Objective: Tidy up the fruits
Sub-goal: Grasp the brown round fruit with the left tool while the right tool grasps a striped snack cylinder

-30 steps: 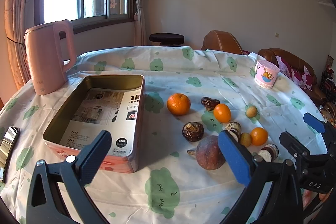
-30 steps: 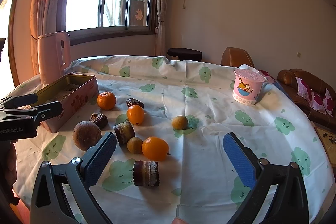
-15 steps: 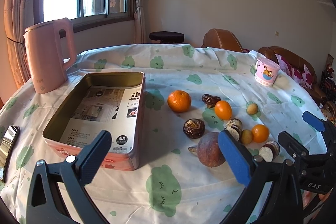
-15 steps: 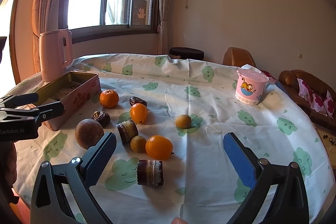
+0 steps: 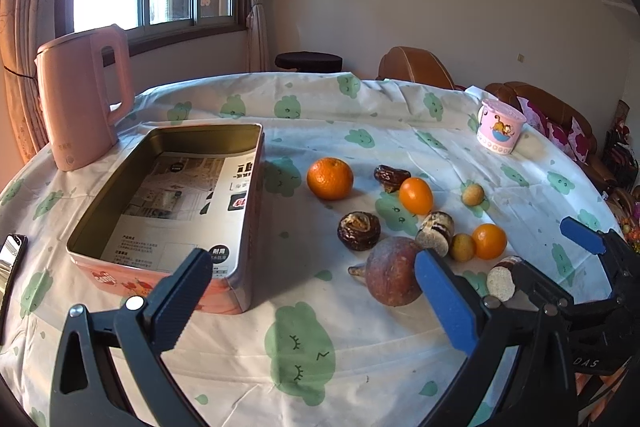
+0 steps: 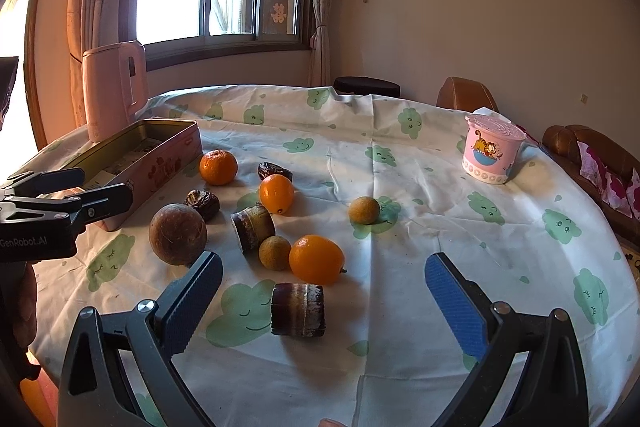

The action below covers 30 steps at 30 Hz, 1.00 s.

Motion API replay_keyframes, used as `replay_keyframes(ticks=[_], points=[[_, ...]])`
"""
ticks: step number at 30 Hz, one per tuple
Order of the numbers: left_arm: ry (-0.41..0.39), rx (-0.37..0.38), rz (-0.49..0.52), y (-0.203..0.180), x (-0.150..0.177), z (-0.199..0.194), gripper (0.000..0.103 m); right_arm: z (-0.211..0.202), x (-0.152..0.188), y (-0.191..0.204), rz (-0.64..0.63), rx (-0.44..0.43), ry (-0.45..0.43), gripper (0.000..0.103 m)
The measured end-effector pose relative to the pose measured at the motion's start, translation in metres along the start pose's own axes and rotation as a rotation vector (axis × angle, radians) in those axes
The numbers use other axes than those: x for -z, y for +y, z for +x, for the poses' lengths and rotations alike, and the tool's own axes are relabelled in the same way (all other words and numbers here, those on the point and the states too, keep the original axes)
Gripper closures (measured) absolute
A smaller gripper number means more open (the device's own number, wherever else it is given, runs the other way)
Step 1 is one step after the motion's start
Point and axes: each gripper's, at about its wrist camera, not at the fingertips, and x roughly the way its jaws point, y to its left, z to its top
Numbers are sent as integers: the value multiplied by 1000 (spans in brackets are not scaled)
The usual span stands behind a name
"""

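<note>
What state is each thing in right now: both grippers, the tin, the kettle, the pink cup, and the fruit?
Left gripper: open, holding nothing.
Right gripper: open, holding nothing.
Tin: lidless, only a printed paper liner inside, no fruit.
Kettle: upright, lid shut.
Pink cup: upright, lid on.
Fruit: all loose on the tablecloth, none in the tin.

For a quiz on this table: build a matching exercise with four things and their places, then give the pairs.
Things:
1. kettle
2. pink cup
3. tin
4. phone

Places:
A. far right of the table, away from the fruit
B. at the table's left edge, near the left gripper
C. behind the tin, by the window
D. left of the tangerine, open and holding no fruit

Pairs: 1-C, 2-A, 3-D, 4-B
</note>
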Motion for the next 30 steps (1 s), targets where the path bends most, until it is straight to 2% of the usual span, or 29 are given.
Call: replay_keyframes(ticks=[3,5,7,12,14,16,19,24,30], points=[[15,14,5,-3,4,3,0,4,4,1,-4,-17,30,3],[26,32,6,-5,5,5,0,8,6,2,-12,-25,51,12],[32,53,10,-9,4,7,5,14,8,3,-15,-32,77,21],[57,98,48,-28,1,15,13,23,9,3,-20,-37,123,27],[82,115,53,-31,1,22,15,29,10,3,-23,-52,160,41],[103,121,60,-35,1,28,21,33,12,3,-23,-60,182,55],[151,139,55,-36,2,41,28,35,14,2,-22,-83,199,69],[232,187,28,-35,9,58,45,33,14,1,-16,-94,196,71],[223,214,5,-30,10,55,54,30,13,-1,-4,-110,169,71]])
